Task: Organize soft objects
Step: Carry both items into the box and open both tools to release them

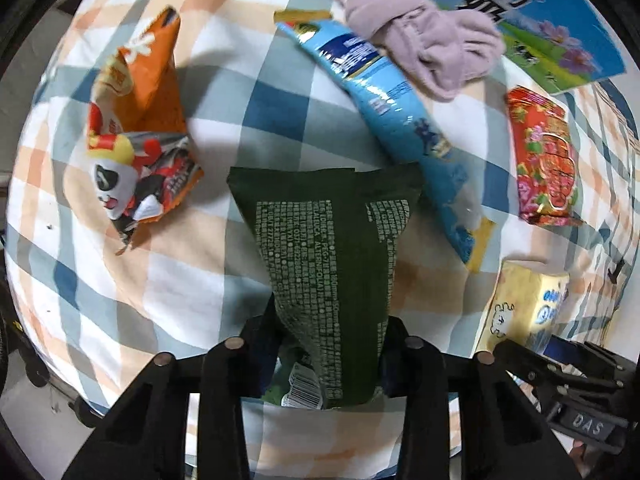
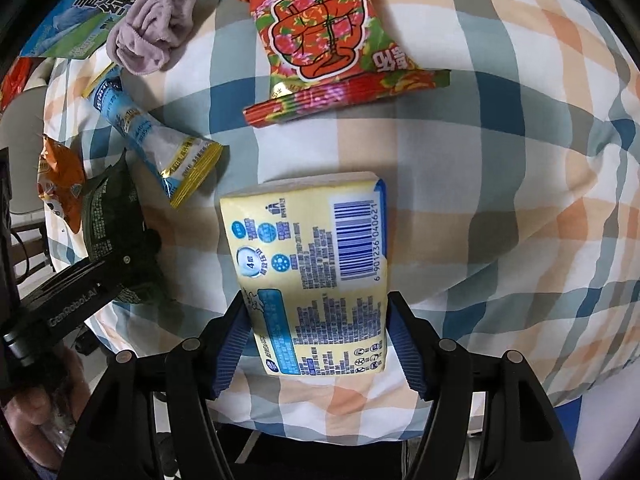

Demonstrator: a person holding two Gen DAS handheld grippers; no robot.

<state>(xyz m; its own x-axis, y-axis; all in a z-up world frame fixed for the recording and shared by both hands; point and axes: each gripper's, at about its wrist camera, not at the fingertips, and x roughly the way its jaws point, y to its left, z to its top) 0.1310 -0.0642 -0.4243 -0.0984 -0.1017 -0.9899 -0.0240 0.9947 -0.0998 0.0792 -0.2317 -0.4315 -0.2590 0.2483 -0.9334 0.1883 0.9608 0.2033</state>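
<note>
My left gripper (image 1: 328, 336) is shut on a dark green wipes pack (image 1: 328, 240) and holds it over the checked cloth (image 1: 180, 280). The pack also shows in the right wrist view (image 2: 108, 216). My right gripper (image 2: 320, 332) is shut on a yellow tissue pack (image 2: 312, 264), which appears at the lower right of the left wrist view (image 1: 520, 308). A blue snack bag (image 1: 392, 112), an orange panda snack bag (image 1: 136, 120), a red flowered snack bag (image 2: 332, 40) and a lilac cloth (image 1: 428, 44) lie on the cloth.
A blue and green milk carton box (image 1: 552, 20) lies at the far edge under the lilac cloth (image 2: 156, 24). The cloth-covered surface drops off at the left and near edges. The left gripper body (image 2: 80, 288) stands at the left of the right wrist view.
</note>
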